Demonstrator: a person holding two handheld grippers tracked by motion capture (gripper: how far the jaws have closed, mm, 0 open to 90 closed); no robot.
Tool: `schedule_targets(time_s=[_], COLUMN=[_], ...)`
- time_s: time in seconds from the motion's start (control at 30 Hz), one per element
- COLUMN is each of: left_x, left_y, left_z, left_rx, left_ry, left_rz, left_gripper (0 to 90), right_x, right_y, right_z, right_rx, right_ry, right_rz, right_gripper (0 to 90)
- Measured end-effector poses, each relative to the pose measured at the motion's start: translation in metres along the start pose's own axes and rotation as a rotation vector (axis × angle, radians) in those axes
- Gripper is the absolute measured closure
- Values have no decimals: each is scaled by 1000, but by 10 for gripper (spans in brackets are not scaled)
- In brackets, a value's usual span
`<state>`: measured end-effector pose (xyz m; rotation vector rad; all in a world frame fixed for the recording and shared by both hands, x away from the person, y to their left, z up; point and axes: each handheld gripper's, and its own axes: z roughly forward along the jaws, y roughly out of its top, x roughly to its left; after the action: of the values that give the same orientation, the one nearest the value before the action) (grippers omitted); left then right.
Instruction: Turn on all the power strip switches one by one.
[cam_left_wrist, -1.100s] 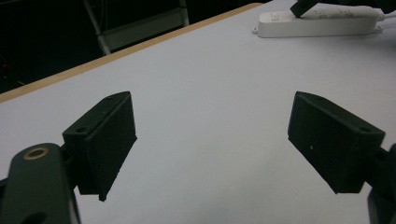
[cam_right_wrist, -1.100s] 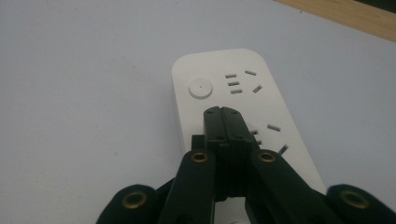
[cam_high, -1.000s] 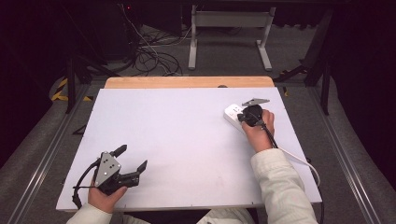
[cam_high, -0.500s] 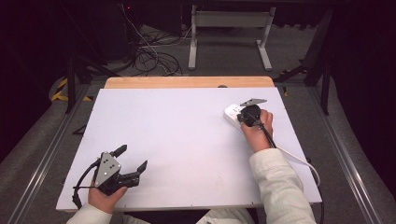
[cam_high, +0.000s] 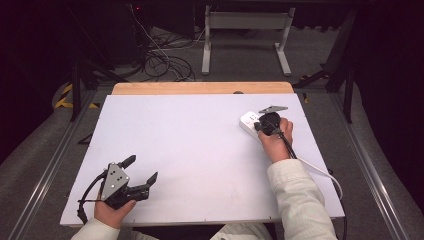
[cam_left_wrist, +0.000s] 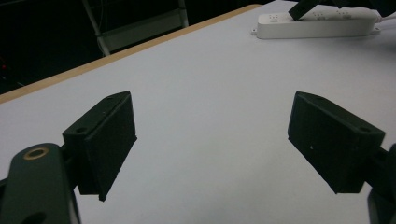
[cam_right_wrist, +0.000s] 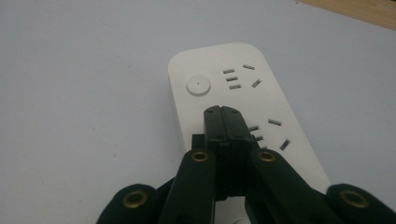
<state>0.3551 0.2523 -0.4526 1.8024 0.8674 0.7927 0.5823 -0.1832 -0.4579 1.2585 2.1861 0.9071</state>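
High view: white power strip (cam_high: 251, 123) lies near the far right corner of the white table top (cam_high: 200, 150), its cable running back along the person's right sleeve toward the table edge. Right gripper (cam_high: 266, 124) is over the strip, tip down on it or just above; the hand covers the nearer half. Left gripper (cam_high: 140, 176) rests at the near left corner, well apart from the strip, jaws spread, nothing between them.

Left gripper view: both black jaws stand wide apart over bare table. Far off at the top right, the power strip (cam_left_wrist: 317, 23) with the right gripper's dark tip (cam_left_wrist: 306, 8) on its top face.

Right gripper view: jaws pressed together, no gap, nothing held. The closed tip (cam_right_wrist: 225, 116) sits over the strip (cam_right_wrist: 212, 70) between two sets of socket slots, just short of the round button (cam_right_wrist: 198, 86) near the rounded end. Whether the tip touches the casing I cannot tell.

Judgement: the work looks like pressing the strip's switch with the closed tip. Approach done, jaws already shut for poking. Left to do: bring the tip onto the button and press. No lamp or other sign shows whether the strip is on or off. Left gripper appears idle.
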Motion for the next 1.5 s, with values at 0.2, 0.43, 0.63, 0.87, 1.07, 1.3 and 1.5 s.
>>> schedule_targets(time_s=[0.2,0.43,0.63,0.87,1.07,1.3,1.5], left_x=[0,0,1,0,1,2,2], left_y=[0,0,1,1,0,0,0], left_z=[0,-1,-1,0,0,0,0], left_rx=[-2,-3,-7,-5,-4,-2,-3], left_ry=[0,0,0,-6,-2,-4,-5], left_rz=[1,-1,1,0,0,-5,-5], left_gripper=[157,157,157,156,157,157,156], right_x=[0,1,-1,1,6,12,11], right_y=[0,0,2,12,24,31,29], right_z=[0,1,-2,-2,11,21,25], right_rx=[1,5,-18,-71,-78,-59,-38], right_ry=[0,-5,12,30,37,17,2], right_rz=[7,4,7,9,15,3,10], right_gripper=[900,900,900,900,900,900,900])
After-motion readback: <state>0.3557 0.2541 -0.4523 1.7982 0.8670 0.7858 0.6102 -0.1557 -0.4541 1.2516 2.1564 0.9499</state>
